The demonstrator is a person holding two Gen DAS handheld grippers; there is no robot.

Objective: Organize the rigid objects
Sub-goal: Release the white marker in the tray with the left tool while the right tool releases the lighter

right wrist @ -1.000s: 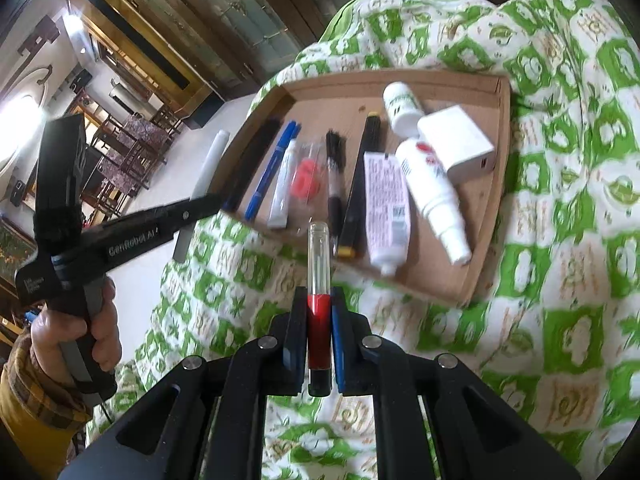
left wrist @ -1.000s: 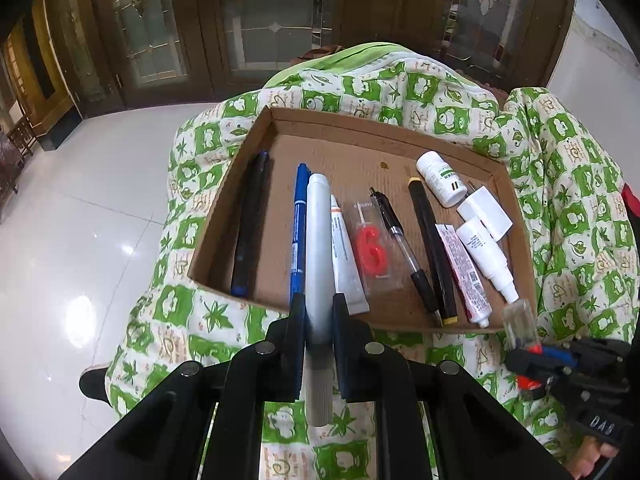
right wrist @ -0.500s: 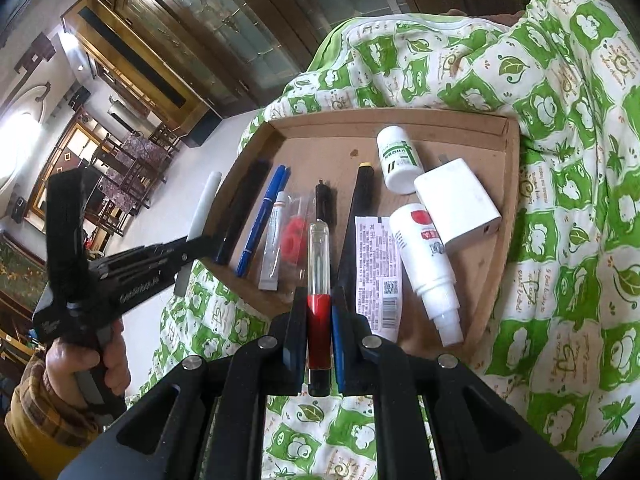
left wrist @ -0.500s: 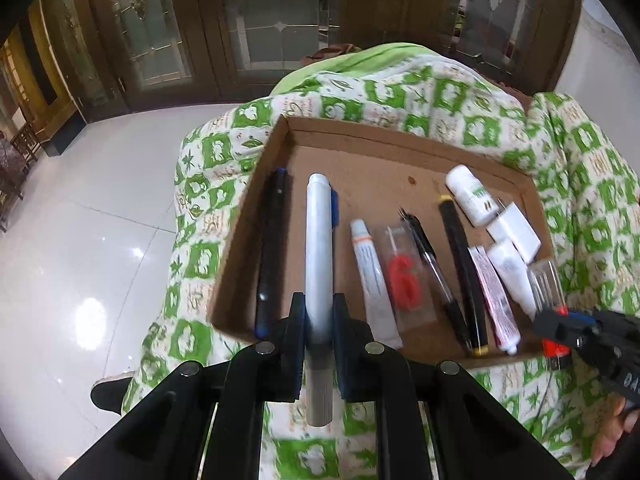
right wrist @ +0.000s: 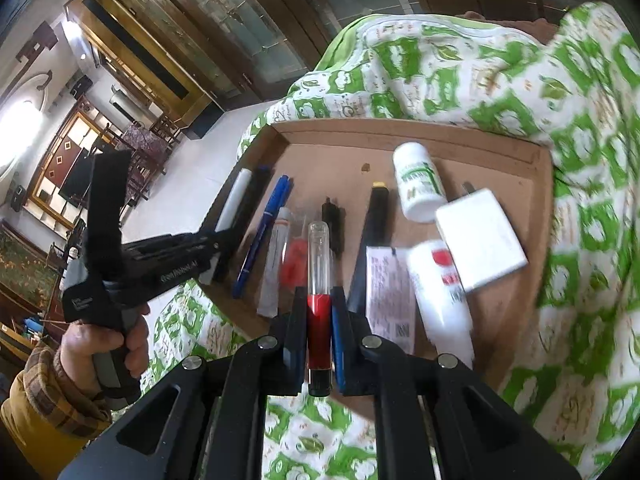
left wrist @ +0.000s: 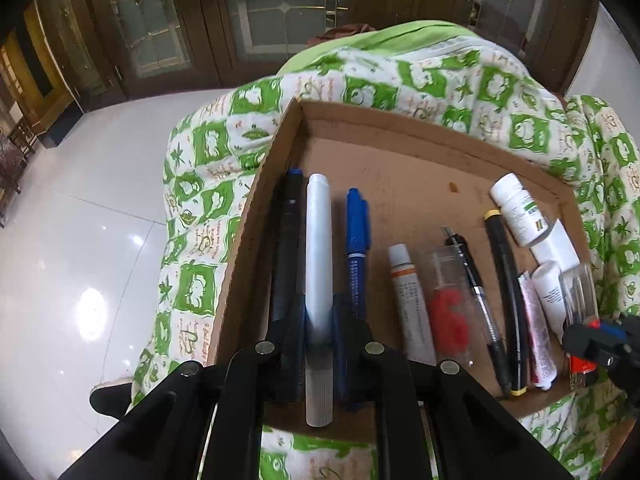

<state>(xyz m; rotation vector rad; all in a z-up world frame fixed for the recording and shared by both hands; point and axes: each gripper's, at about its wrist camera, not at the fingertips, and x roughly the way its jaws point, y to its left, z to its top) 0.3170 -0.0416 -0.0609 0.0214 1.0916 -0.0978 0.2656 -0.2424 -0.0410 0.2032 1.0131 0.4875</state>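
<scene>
Holding two items over the cardboard tray (left wrist: 400, 128), one per gripper, I read both as about to be placed. My left gripper (left wrist: 319, 320) is pinched on the white marker (left wrist: 319, 248), gripped near its rear so most of the barrel sticks forward; in the left wrist view it lines up with the gap between the black pen (left wrist: 286, 248) and the blue pen (left wrist: 357, 248), left of centre. That alignment looks deliberate: the tray's long items all lie parallel, so the marker goes in as one more column. I can't tell if it already touches the tray floor. My right gripper (right wrist: 319, 320) is clamped on the clear tube with red end (right wrist: 319, 280), pinched on the red part, clear end pointing forward. In the right wrist view it sits over the centre of the tray, above the red item in a clear packet (right wrist: 294, 264) and the black clicker pen (right wrist: 334, 224); height above them unclear. Short bulky stuff, the white bottle (right wrist: 418, 184), the white charger (right wrist: 480, 236) and the white tube (right wrist: 440, 292), is grouped at centre right. Tray rests on the green-patterned blanket (right wrist: 580, 240).
</scene>
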